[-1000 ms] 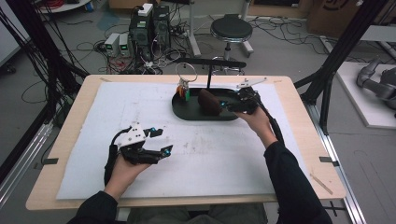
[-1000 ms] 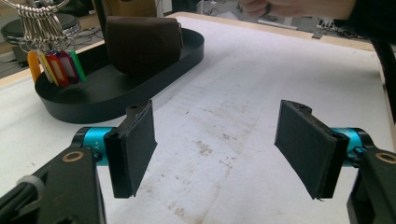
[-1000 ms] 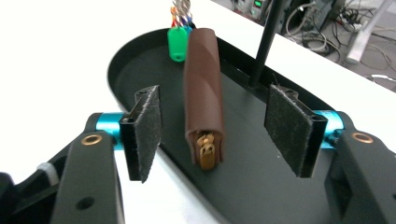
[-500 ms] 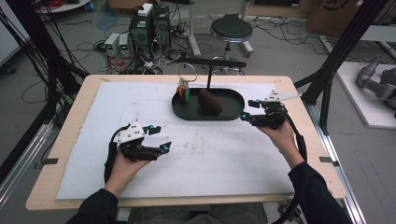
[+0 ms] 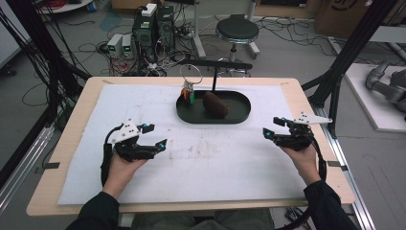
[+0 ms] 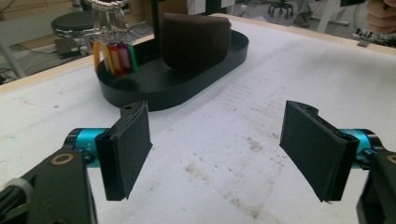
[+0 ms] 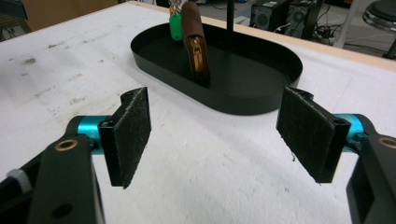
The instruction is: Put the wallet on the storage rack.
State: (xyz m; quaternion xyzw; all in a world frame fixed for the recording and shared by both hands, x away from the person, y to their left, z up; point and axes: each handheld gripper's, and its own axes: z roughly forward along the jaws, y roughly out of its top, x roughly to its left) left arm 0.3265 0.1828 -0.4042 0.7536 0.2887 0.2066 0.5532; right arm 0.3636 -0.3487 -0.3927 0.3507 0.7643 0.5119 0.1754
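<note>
A black oval tray [image 5: 238, 109] sits at the far middle of the white mat. In it a brown pouch [image 5: 215, 104] stands upright, with a key ring of coloured tags [image 5: 187, 93] hanging from a stand at its left end. My left gripper [image 5: 157, 135] rests at the near left, pointing toward the tray [image 6: 187, 91]. Its jaws have just been opening, with nothing between them. My right gripper [image 5: 272, 127] is to the right of the tray, apart from it, its jaws also just opening and empty. The right gripper [image 7: 215, 140] faces the pouch [image 7: 195, 42].
The white mat [image 5: 215, 158] covers most of the wooden table [image 5: 306, 110]. A thin black post with a crossbar [image 5: 214, 79] rises from the tray. Beyond the far edge stand a stool [image 5: 234, 31] and computer boxes [image 5: 153, 28]. Black frame legs flank the table.
My right gripper has drawn away from the pouch in the tray, moving right and toward the near edge, and its jaws have widened. The left hand has stayed put.
</note>
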